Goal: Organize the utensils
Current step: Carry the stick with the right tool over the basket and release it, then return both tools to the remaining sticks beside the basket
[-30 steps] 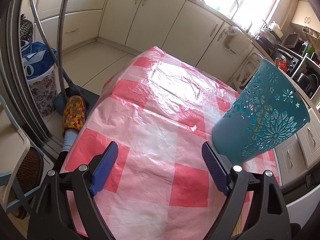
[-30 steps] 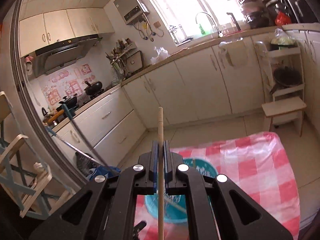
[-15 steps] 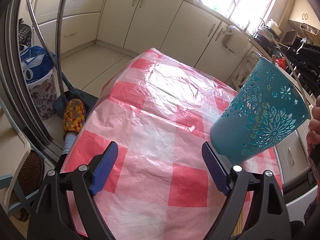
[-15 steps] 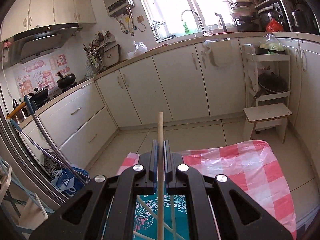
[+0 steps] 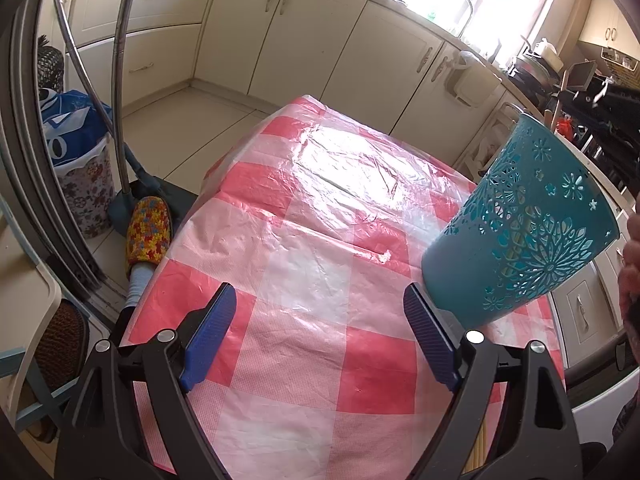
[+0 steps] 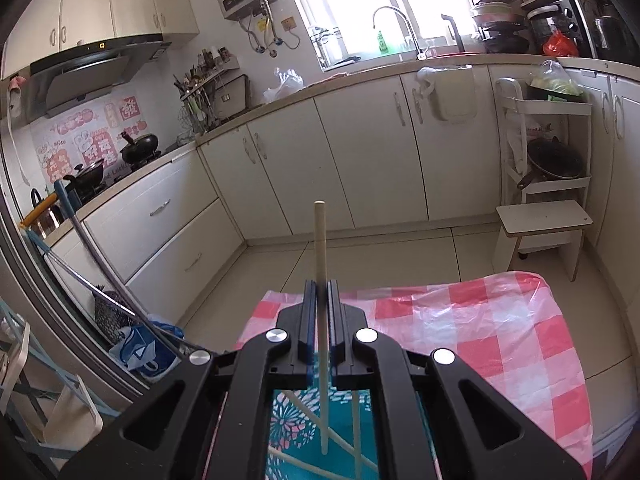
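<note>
A table is covered with a pink and white checked cloth (image 5: 320, 264) under shiny clear plastic. Cream cupboards (image 6: 360, 160) are seen all around the kitchen, with a bright window (image 6: 360, 0) over the sink. Black pans are set on the stove (image 6: 112, 160) at the left. A white stool (image 6: 540, 224) is placed on the tiled floor past the table. A colourful slipper (image 5: 149, 228) is seen on the floor beside the table.

A blue-green cup with cut-out flowers (image 5: 520, 224) is stood on the cloth. It is just beside the far finger of the left gripper (image 5: 320, 320), on the right side, not between the fingers. The left gripper is held wide open with nothing in it, and only cloth is seen between its blue pads (image 5: 208, 332).

A wooden chopstick (image 6: 321, 264) is squeezed tight between the closed fingers of the right gripper (image 6: 320, 312). The chopstick is held upright, with its lower end down inside the cup (image 6: 304, 432). More pale sticks (image 6: 356, 432) are leaned inside the cup.

The right gripper is held right over the cup and tipped a little down. A bit of a hand (image 5: 630, 264) is seen at the right edge, near the cup.
</note>
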